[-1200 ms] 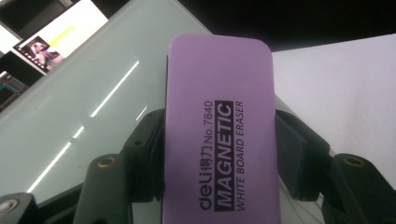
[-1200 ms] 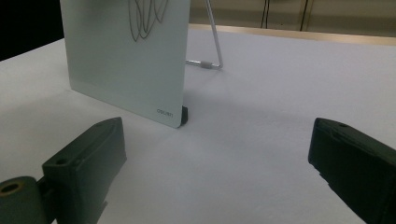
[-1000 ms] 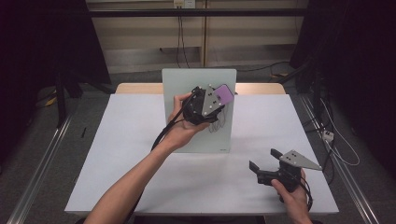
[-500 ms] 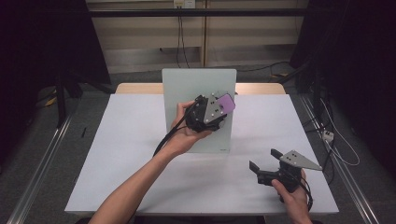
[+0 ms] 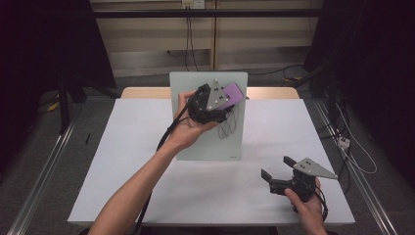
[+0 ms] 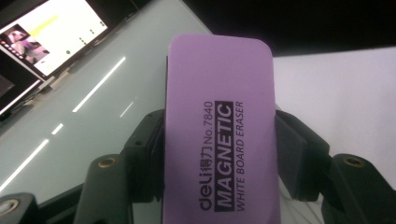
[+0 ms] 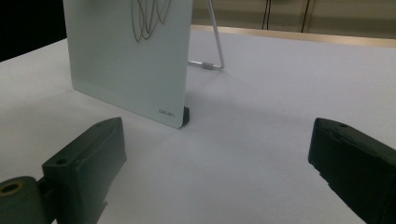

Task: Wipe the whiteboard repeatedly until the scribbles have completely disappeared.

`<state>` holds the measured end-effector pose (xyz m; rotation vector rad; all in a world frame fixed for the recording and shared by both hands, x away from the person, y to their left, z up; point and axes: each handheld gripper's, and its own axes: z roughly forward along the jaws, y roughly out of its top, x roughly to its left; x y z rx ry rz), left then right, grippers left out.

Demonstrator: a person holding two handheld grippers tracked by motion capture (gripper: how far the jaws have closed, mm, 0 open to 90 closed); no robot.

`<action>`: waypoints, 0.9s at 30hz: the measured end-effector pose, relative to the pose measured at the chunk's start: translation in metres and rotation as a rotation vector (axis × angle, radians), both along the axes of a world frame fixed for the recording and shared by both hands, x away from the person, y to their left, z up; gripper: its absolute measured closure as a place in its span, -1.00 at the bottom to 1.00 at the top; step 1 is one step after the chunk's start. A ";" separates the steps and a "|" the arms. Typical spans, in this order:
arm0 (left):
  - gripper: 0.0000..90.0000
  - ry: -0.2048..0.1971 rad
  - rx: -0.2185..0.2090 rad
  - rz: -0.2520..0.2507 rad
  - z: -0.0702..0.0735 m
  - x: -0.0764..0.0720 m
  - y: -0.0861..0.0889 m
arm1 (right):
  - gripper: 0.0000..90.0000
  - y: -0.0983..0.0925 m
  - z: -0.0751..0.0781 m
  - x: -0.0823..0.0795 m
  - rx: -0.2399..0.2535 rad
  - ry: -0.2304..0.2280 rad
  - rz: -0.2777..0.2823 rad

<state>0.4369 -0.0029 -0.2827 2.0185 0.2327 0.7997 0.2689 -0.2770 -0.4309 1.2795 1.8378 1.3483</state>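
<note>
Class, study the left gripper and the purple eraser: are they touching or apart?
Touching. In the left gripper view, the left gripper's two black jaws press against both long sides of the purple eraser, with no gap showing on either side.

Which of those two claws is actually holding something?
The left claw, raised at the standing whiteboard: it clamps a purple eraser. The right claw is low by the table's near edge, jaws apart with nothing between them.

Eraser [image 6: 219,140] is lilac w/ black print. Board [image 5: 208,122] is pale green-grey w/ black scribble loops; table [image 5: 274,132] is white.
</note>
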 end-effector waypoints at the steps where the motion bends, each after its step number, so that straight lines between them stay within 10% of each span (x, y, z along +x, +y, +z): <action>1: -0.09 0.003 -0.004 0.001 0.003 0.002 0.001 | -0.91 0.000 0.000 0.000 0.000 0.001 -0.001; 27: -0.09 0.042 0.141 -0.079 -0.046 -0.020 -0.024 | -0.91 0.001 0.000 0.001 -0.003 0.003 0.004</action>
